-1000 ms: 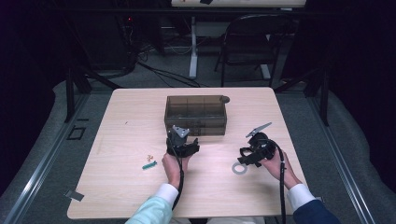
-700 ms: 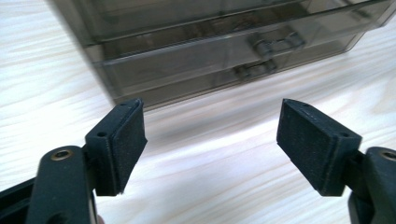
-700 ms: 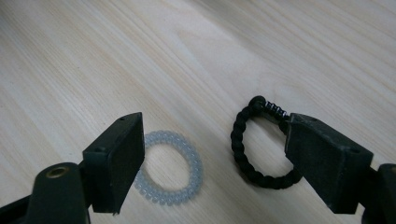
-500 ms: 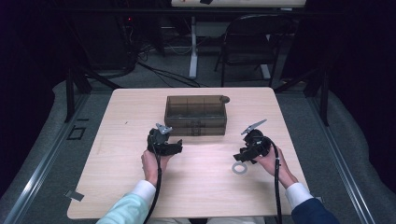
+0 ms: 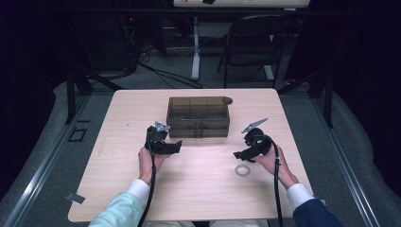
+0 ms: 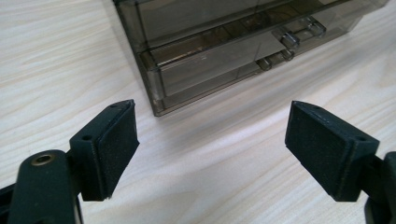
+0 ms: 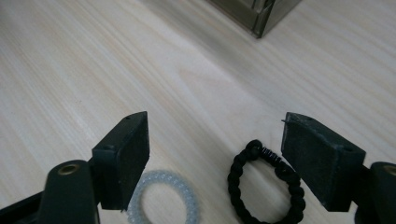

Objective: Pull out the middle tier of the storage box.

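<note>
A dark room with a folding chair and cables on the floor surrounds a pale wooden desk (image 5: 142, 189). At its far middle stands a smoked plastic drawer box (image 5: 198, 116), its drawers shut. The work in hand seems to concern two small bands lying on the desk just under the right gripper (image 7: 215, 154): a clear beaded band (image 7: 163, 198) and a black braided band (image 7: 266, 186), close beside each other but apart.

Both bands look light, soft and limp, likely to flex or slip when pinched. A sound hold would pinch across one side of the loop, the jaws straddling the cord, and take one band without catching the other.

The right gripper hovers low over the bands, tilted down, its jaws spread wide and empty. The left gripper (image 6: 210, 154) is held near the box's front left corner, jaws likewise spread and holding nothing, aimed towards the drawer handles (image 6: 299, 32).
</note>
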Demonstrator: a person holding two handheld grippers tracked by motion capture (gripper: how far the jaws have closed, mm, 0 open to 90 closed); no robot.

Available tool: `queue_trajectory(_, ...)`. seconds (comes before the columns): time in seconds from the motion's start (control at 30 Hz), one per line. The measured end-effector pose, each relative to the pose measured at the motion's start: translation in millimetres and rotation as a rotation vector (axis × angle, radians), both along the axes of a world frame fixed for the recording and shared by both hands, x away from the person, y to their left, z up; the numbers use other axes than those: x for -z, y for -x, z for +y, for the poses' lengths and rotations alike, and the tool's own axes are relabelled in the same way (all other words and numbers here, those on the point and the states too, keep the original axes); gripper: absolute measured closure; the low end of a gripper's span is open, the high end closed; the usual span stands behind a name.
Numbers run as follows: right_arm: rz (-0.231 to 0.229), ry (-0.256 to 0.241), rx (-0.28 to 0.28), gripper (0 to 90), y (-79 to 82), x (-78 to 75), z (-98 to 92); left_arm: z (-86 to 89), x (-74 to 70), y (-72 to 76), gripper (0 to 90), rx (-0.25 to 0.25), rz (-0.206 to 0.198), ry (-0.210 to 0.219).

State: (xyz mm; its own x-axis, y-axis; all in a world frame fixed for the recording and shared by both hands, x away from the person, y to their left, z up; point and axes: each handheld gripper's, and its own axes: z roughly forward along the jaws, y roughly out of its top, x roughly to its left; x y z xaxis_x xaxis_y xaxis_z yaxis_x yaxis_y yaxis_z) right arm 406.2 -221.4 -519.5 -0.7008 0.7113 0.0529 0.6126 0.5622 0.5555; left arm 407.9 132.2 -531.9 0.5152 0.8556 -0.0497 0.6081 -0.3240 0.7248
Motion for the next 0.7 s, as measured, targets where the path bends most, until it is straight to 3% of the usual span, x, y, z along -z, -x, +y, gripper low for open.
queue_trajectory(0.1,-0.02,0.003,0.008,27.4,-3.0,-0.4,2.7,-1.0,0.4,-2.5,23.3,0.013,-0.005,0.023)
queue_trajectory(0.2,-0.043,0.01,0.008,30.9,-7.3,-0.6,5.1,-2.8,-0.2,-4.8,26.4,0.019,-0.005,0.015)
queue_trajectory(0.3,-0.072,0.016,0.018,35.4,-12.0,-1.0,7.0,-2.5,0.5,-8.2,29.5,0.0,-0.002,0.029)
queue_trajectory(0.53,-0.093,0.016,0.022,44.3,-18.3,-1.8,8.7,7.3,0.5,-14.3,34.4,-0.044,-0.008,0.032)
queue_trajectory(0.7,-0.104,0.018,0.026,50.3,-24.3,-1.9,11.9,11.2,4.2,-19.7,41.0,-0.011,0.001,0.036)
